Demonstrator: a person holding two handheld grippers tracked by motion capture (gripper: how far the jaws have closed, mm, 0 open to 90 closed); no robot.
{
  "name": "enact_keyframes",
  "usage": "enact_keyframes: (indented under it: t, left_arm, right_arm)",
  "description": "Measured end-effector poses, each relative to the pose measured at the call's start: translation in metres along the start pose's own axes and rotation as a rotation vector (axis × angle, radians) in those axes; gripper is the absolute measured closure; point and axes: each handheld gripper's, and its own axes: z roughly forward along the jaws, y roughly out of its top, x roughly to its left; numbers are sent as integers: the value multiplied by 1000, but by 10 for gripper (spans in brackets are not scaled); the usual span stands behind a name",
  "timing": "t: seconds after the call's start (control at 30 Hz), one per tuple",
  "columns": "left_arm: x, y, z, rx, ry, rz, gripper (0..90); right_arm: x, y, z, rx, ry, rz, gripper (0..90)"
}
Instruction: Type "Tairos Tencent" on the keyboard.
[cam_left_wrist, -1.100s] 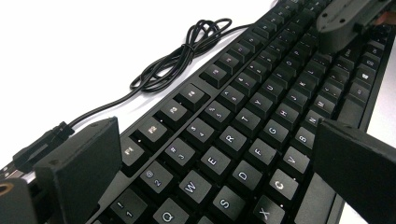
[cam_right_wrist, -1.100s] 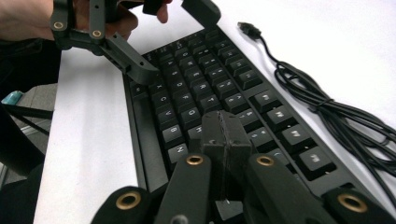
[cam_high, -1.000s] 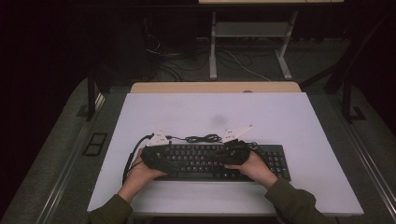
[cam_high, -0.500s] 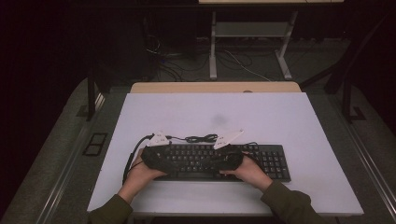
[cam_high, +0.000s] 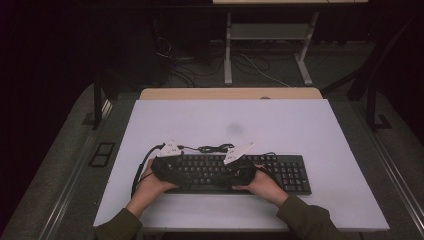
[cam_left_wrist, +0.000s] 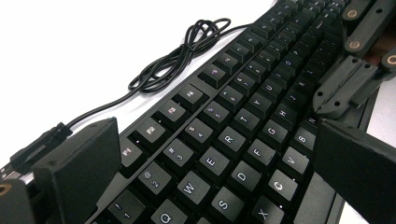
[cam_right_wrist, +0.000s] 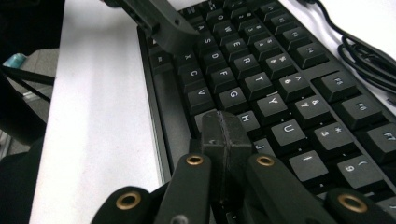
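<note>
A black keyboard (cam_high: 292, 174) lies across the near part of the white table (cam_high: 250, 125). My left gripper (cam_high: 175, 172) hangs over its left end. In the left gripper view that gripper (cam_left_wrist: 215, 158) is open, one jaw above the function-key row and the other above the front edge near the C key. My right gripper (cam_high: 235, 172) is over the middle of the keyboard and points toward the left one. Its jaws (cam_right_wrist: 224, 135) are shut with nothing between them, and the tip rests at the keys (cam_right_wrist: 243, 119) beside H. In the left gripper view the right gripper (cam_left_wrist: 343, 91) reaches in from the upper right.
The keyboard's black cable (cam_high: 215, 148) lies coiled on the table just behind it, also seen as a cable (cam_left_wrist: 182, 51) and a cable (cam_right_wrist: 369, 56). A wooden strip (cam_high: 230, 93) edges the table's far side. Dark floor, cables and a metal frame (cam_high: 228, 50) lie beyond.
My right hand and its gripper have slid left along the keyboard, closer to the left gripper. The left gripper and the keyboard have stayed put.
</note>
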Motion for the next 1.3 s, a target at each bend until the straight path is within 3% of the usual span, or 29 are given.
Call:
enact_keyframes:
  t: [0.17, 0.47, 0.6, 0.73, 1.0, 1.3]
  left_arm:
    - [0, 0, 0, 1, 0, 1, 10]
    - [0, 0, -1, 1, 1, 3, 32]
    - [-1, 0, -3, -10, -2, 0, 75]
    - [-1, 1, -6, -20, -9, 10, 179]
    - [-3, 1, -9, -28, -41, 19, 502]
    - [-5, -1, -8, 5, -104, 26, 807]
  right_arm:
    - [1, -1, 2, 20, -11, -10, 892]
    - [0, -1, 2, 9, -3, -8, 891]
    - [-1, 0, -2, -16, 0, -3, 851]
    - [-4, 1, -7, -41, 1, 8, 805]
    - [-9, 2, -14, -77, -10, 37, 674]
    - [-15, 1, -18, -115, -40, 71, 442]
